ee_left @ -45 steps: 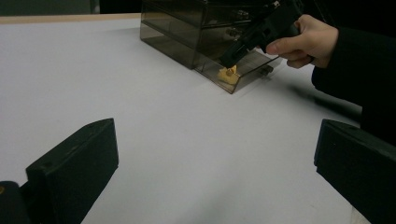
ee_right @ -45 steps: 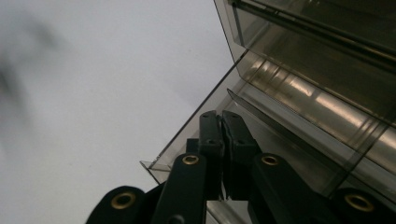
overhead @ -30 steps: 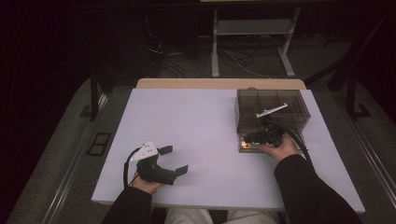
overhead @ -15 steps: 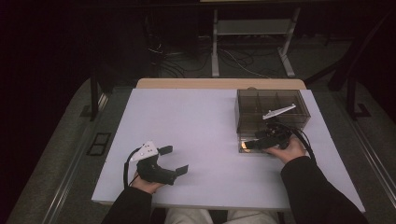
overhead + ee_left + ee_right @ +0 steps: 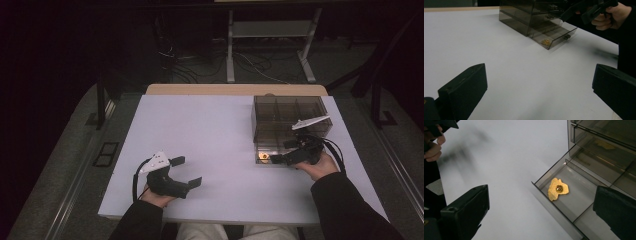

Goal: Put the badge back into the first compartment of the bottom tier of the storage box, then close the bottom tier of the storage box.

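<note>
The white table [image 5: 210, 130] carries a smoky clear drawer cabinet [image 5: 287, 117] at about two o'clock, its bottom drawer [image 5: 564, 202] pulled out so the gold pin [image 5: 558, 189] can lie flat inside. The right gripper [image 5: 287, 152], its jaws just opened wide with nothing between them, hovers just beside that drawer, seemingly having let the pin go. The left gripper [image 5: 187, 172] rests at seven o'clock, jaws spread and empty, apparently kept out of the way.

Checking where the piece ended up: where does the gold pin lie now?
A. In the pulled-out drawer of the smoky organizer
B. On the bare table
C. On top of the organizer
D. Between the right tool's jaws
A: the gold pin lies flat on the floor of the open drawer, with the right tool open and clear of it.
</note>
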Motion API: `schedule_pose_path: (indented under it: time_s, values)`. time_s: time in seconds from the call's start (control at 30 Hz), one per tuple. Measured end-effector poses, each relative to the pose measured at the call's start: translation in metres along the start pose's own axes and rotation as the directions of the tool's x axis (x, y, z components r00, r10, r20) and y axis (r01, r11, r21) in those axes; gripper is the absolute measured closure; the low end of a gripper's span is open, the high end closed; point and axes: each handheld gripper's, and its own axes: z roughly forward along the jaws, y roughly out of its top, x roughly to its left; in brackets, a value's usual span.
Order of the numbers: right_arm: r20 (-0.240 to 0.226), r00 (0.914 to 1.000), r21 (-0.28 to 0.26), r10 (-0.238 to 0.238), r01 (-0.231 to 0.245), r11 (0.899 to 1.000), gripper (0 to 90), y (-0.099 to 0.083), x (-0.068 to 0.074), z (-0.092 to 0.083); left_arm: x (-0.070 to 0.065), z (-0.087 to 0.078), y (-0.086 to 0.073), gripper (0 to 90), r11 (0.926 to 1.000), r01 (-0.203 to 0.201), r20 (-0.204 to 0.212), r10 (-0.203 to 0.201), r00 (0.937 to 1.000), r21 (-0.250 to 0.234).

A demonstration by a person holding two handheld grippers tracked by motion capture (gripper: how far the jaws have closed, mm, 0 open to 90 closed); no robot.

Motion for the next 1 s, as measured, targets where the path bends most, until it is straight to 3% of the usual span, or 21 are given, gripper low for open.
schedule_pose_path:
  time_s: [0.67, 1.0]
  values:
    - [0.007, 1.0, -0.018, -0.006, 0.006, 1.0, 0.4, -0.024, 0.007, -0.023, 0.0, 0.0, 0.0, 0.0, 1.0, -0.003, 0.0, 0.003, 1.0, 0.003]
    - [0.015, 0.9998, -0.023, 0.015, -0.015, 1.0, 0.4, -0.038, 0.004, -0.035, 0.0, 0.0, 0.0, 0.0, 1.0, -0.004, -0.002, 0.004, 1.0, 0.005]
